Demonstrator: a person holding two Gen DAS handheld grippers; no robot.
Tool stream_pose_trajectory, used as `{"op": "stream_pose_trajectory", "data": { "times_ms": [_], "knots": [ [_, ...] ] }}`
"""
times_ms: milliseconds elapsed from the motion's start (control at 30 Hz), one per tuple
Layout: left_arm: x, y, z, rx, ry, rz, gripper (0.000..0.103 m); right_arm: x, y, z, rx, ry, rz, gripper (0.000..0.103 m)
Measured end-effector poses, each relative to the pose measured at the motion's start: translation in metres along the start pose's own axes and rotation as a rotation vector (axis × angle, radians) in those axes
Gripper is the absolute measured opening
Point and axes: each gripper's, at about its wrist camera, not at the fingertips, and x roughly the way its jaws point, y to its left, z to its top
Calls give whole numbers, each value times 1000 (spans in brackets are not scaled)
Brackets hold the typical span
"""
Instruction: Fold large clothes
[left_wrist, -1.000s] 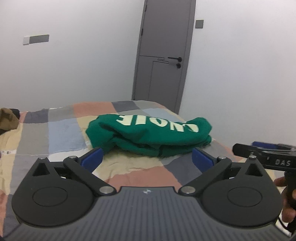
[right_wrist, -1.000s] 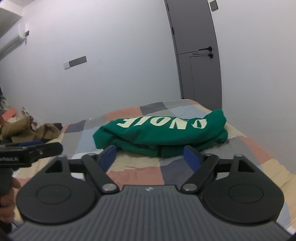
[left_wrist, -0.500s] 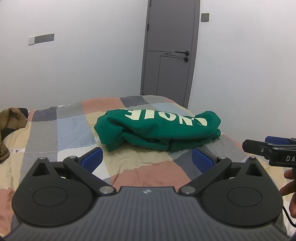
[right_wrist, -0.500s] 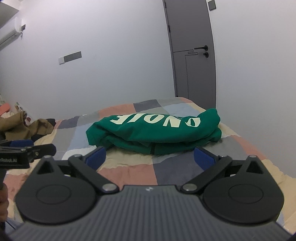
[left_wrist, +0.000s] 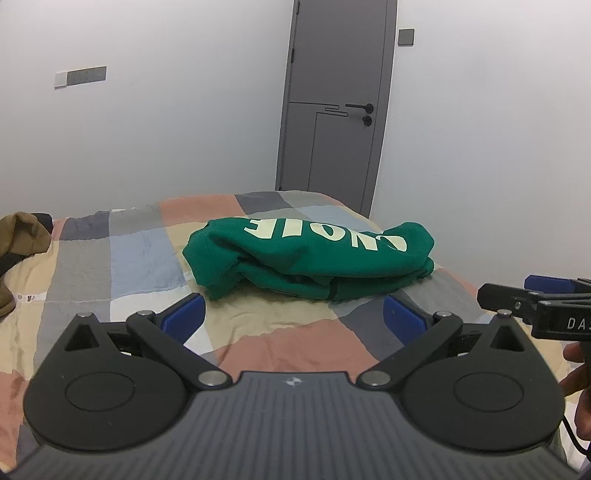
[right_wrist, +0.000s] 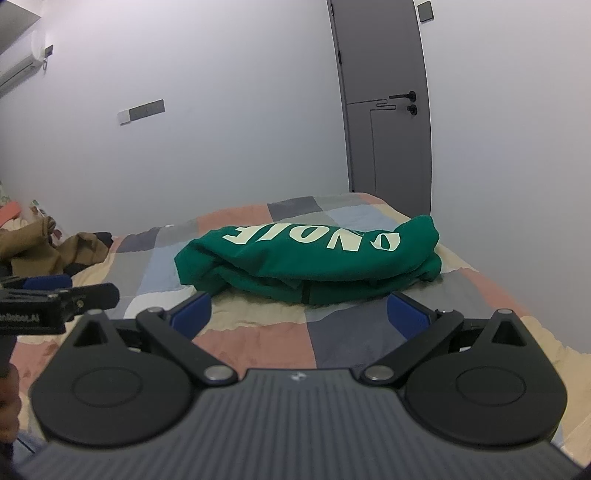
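A green sweatshirt with pale lettering lies folded into a thick bundle on the patchwork bedspread. The right wrist view shows the same green sweatshirt from slightly further right. My left gripper hovers in front of the bundle, open, blue pads wide apart, nothing between them. Beside it, my right gripper is open at full width and also holds nothing. Neither gripper touches the cloth. Each gripper shows at the edge of the other's view, held by a hand.
Brown clothes lie heaped at the far left of the bed. A grey door stands behind the bed in the white wall. The bed's right edge runs close to the right wall.
Both views have pulled back and tilted a little, so the sweatshirt sits further off. The right gripper's pads have spread wider. The sweatshirt has not moved.
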Motion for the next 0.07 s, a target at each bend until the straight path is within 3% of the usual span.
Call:
{"op": "stream_pose_trajectory", "data": {
  "times_ms": [67],
  "knots": [
    [0,2,0,-1,-1,0,103,0,1,-1,0,4,5,103]
  ]
}}
